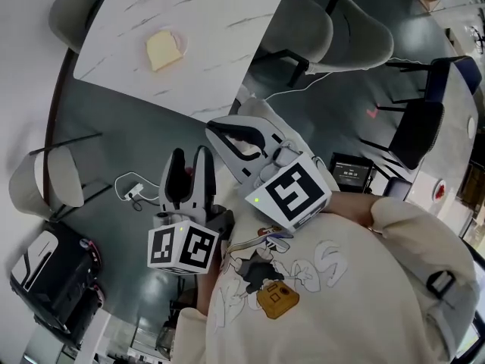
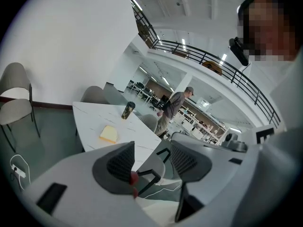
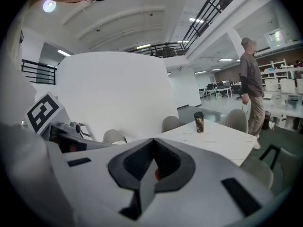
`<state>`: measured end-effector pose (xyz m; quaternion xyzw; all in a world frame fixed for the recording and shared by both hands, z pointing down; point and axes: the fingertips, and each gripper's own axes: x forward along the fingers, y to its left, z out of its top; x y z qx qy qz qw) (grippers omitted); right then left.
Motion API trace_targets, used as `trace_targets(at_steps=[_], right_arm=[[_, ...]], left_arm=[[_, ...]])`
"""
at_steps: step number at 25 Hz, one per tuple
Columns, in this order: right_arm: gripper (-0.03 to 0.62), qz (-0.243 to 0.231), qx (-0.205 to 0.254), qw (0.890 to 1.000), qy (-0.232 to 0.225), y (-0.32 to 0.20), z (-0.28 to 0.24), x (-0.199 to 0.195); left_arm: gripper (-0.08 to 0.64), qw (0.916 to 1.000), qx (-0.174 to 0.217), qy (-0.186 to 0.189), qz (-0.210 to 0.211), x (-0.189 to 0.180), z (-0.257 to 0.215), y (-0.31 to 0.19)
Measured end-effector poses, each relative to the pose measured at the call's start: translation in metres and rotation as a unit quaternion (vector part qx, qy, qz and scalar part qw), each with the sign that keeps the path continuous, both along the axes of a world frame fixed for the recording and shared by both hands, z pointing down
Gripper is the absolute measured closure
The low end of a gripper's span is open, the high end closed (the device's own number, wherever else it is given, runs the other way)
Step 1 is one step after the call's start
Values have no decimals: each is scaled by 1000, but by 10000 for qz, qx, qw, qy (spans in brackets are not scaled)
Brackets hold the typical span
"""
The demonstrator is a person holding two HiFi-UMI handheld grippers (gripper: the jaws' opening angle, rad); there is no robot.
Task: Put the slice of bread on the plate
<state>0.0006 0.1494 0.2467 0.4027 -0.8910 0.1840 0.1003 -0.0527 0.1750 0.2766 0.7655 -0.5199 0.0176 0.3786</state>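
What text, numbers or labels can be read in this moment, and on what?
Nothing reads cleanly.
Sweatshirt: big outlined letters, creased, unreadable.
Small dark screen: pale digits, too small.
Cup on the table: patterned wrap, too blurred.
Marker cubes: square codes only, no words.

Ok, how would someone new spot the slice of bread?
Look at the white marbled table ahead of the person, with grey chairs round it. The slice of bread lies flat on its top: a pale yellow square, unlike the tall dark cup standing farther along.
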Motion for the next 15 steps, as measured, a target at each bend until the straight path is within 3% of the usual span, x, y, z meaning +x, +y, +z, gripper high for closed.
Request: trace_targets(at_steps=[8, 15], right_arm=[[586, -27, 154, 9998, -100, -10, -9, 1], [586, 80, -61, 9999, -90, -13, -4, 0]], left_arm=[[314, 10000, 66, -35, -2, 2, -4, -9], [314, 9999, -87, 79, 124, 0, 0, -15]])
